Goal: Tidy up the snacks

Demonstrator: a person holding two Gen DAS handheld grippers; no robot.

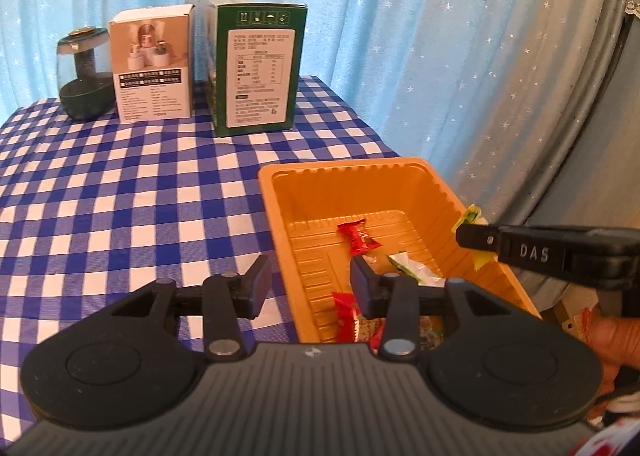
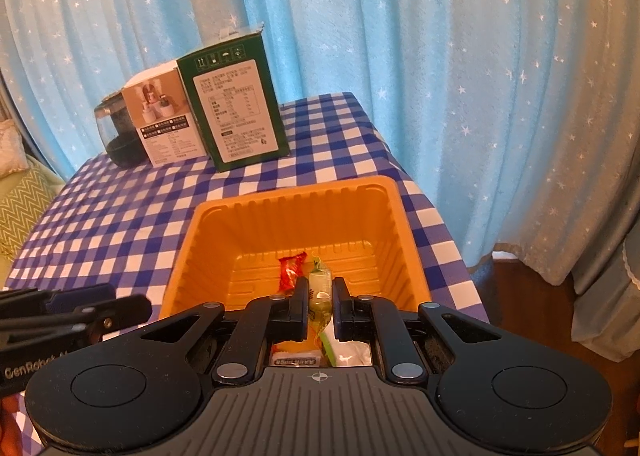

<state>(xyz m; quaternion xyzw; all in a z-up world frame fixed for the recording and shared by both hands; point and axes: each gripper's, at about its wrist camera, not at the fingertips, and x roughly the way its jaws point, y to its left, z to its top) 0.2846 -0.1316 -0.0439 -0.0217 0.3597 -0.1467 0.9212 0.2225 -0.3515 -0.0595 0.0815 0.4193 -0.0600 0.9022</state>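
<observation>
An orange plastic tray point(image 1: 276, 183) stands on the blue checked cloth. In it lie a red candy point(image 1: 358, 236), a green and white packet point(image 1: 412, 270) and another red wrapper point(image 1: 346, 316). My left gripper point(image 1: 310, 284) is open over the tray's left wall, with no snack between its fingers. My right gripper point(image 2: 320, 308) is shut on a green snack packet point(image 2: 320, 294) above the tray point(image 2: 288, 211), close to a red candy point(image 2: 290, 272). From the left wrist view the right gripper point(image 1: 470, 236) reaches in over the tray's right rim with the yellow-green packet point(image 1: 470, 215) in it.
At the back of the table stand a green box point(image 1: 256, 67), a white box point(image 1: 154, 67) and a dark glass vessel point(image 1: 84, 75). A blue starred curtain hangs behind. The table's right edge runs close beside the tray. A hand point(image 1: 612, 340) shows at the lower right.
</observation>
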